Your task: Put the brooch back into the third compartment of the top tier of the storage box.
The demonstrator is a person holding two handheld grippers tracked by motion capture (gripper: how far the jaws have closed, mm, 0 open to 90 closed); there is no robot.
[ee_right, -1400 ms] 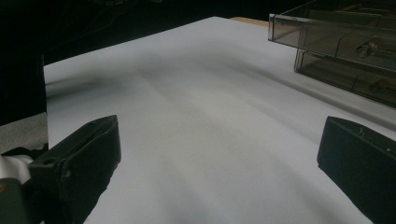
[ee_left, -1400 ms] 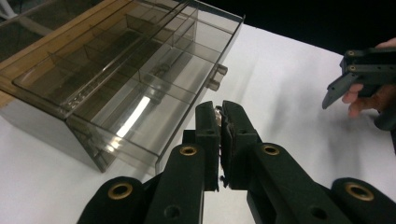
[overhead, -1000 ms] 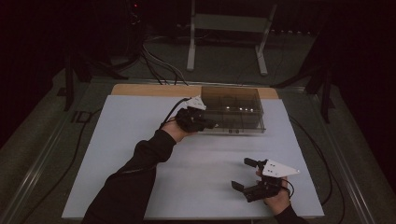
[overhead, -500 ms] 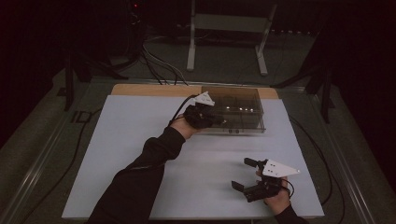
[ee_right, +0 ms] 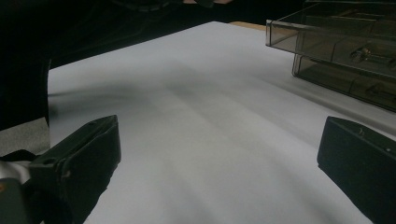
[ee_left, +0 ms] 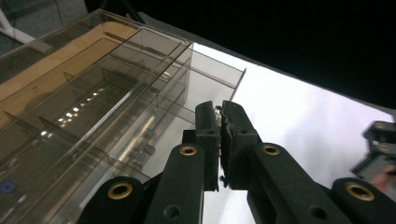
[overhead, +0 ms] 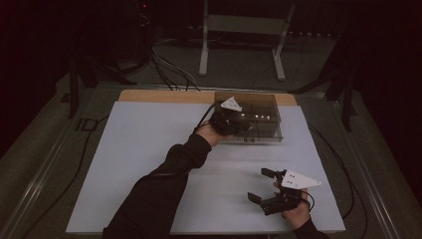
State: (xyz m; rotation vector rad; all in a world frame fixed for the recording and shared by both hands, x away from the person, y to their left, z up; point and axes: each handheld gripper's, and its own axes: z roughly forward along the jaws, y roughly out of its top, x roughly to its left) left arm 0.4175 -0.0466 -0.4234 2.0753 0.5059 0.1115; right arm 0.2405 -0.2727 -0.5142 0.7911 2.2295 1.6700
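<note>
A smoky clear plastic organiser box [overhead: 259, 122] with several compartments stands at the back of the white table. My left gripper [overhead: 238, 124] hovers over the box's left part; in the left gripper view [ee_left: 219, 116] its jaws are pressed together, with a small glinting metal piece [ee_left: 217, 111] pinched at the tips. Below the jaws lie the box's dividers [ee_left: 112, 102] and an open tray [ee_left: 205, 81]. My right gripper [overhead: 261, 185] rests near the table's front right, jaws wide apart with nothing between them. The right gripper view shows the box [ee_right: 345, 42] far off at upper right.
A white sheet [overhead: 149, 164] covers the table over a wooden board [overhead: 164, 95] at the back. Cables [overhead: 169, 64] and a metal stand [overhead: 239, 30] lie on the dark floor beyond. A metal part [ee_right: 369, 56] sits in one compartment.
My left hand has moved to the right, from the box's left end to over the box. The right gripper has stayed put.
</note>
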